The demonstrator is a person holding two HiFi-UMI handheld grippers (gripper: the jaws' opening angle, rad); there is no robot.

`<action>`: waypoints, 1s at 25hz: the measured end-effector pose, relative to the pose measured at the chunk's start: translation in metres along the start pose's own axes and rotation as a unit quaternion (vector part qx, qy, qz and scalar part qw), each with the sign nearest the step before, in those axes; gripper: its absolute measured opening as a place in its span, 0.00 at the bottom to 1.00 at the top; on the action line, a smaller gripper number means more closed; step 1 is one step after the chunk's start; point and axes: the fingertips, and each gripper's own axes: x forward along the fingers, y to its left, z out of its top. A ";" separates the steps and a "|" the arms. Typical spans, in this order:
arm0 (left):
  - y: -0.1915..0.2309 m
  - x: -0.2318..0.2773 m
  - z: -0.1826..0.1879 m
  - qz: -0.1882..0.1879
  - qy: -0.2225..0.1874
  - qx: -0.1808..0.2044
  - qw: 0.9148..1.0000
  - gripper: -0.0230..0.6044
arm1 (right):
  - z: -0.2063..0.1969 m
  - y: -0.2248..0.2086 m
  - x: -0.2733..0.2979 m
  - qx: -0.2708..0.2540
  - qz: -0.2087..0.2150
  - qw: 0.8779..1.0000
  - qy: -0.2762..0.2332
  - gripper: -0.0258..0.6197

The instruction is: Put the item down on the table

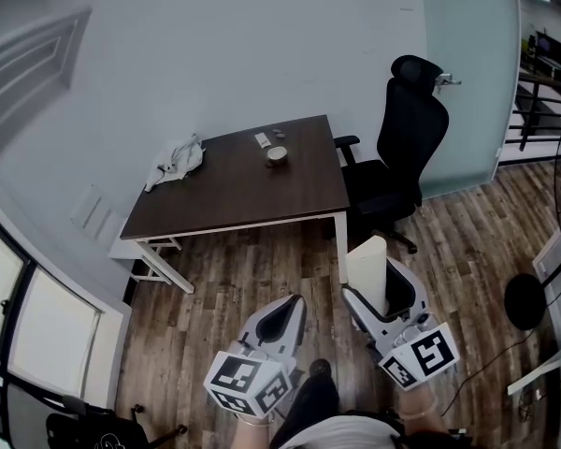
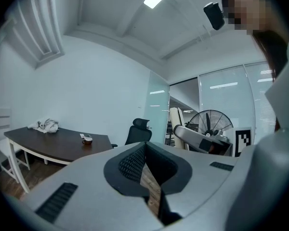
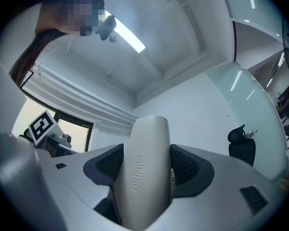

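Observation:
My right gripper (image 1: 379, 291) is shut on a tall cream-white case (image 1: 366, 271) marked MINISO, which stands up between its jaws and fills the middle of the right gripper view as the case (image 3: 144, 172). My left gripper (image 1: 282, 318) is shut with nothing in it; in the left gripper view its dark pads (image 2: 130, 165) meet. Both grippers hang over the wood floor, short of the dark brown table (image 1: 234, 190). The table (image 2: 53, 143) also shows at the left of the left gripper view.
On the table lie a crumpled white cloth (image 1: 176, 160), a small bowl (image 1: 277, 155) and a small white object (image 1: 262, 139). A black office chair (image 1: 397, 157) stands at the table's right end. A fan (image 1: 533, 293) stands at the right, a glass partition behind.

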 end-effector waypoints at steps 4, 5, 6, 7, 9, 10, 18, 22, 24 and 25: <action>0.026 0.022 0.007 -0.001 -0.002 -0.003 1.000 0.07 | -0.008 -0.014 0.032 0.000 0.002 1.000 0.006 0.52; 0.032 0.028 0.010 -0.002 -0.003 -0.003 1.000 0.07 | -0.009 -0.017 0.041 0.001 0.002 1.000 0.008 0.52; 0.038 0.033 0.012 -0.002 -0.003 -0.003 1.000 0.07 | -0.011 -0.020 0.049 0.001 0.003 1.000 0.010 0.52; 0.045 0.038 0.015 -0.002 -0.004 -0.003 1.000 0.07 | -0.013 -0.023 0.058 0.000 0.003 1.000 0.013 0.52; 0.059 0.046 0.018 -0.001 -0.002 -0.003 1.000 0.07 | -0.017 -0.028 0.074 0.003 0.006 1.000 0.021 0.52; 0.067 0.051 0.019 0.001 -0.001 -0.003 1.000 0.07 | -0.019 -0.030 0.082 0.006 0.009 1.000 0.024 0.52; 0.125 0.089 0.034 0.002 -0.003 -0.007 1.000 0.07 | -0.038 -0.051 0.150 0.015 0.015 0.999 0.032 0.52; 0.154 0.108 0.042 -0.004 -0.001 -0.010 1.000 0.07 | -0.047 -0.060 0.183 0.019 0.011 0.999 0.038 0.52; 0.168 0.118 0.045 -0.009 0.000 -0.011 1.000 0.07 | -0.051 -0.065 0.198 0.018 0.007 0.999 0.039 0.52; 0.175 0.122 0.046 -0.012 0.000 -0.012 1.000 0.07 | -0.053 -0.067 0.207 0.017 0.005 0.999 0.040 0.52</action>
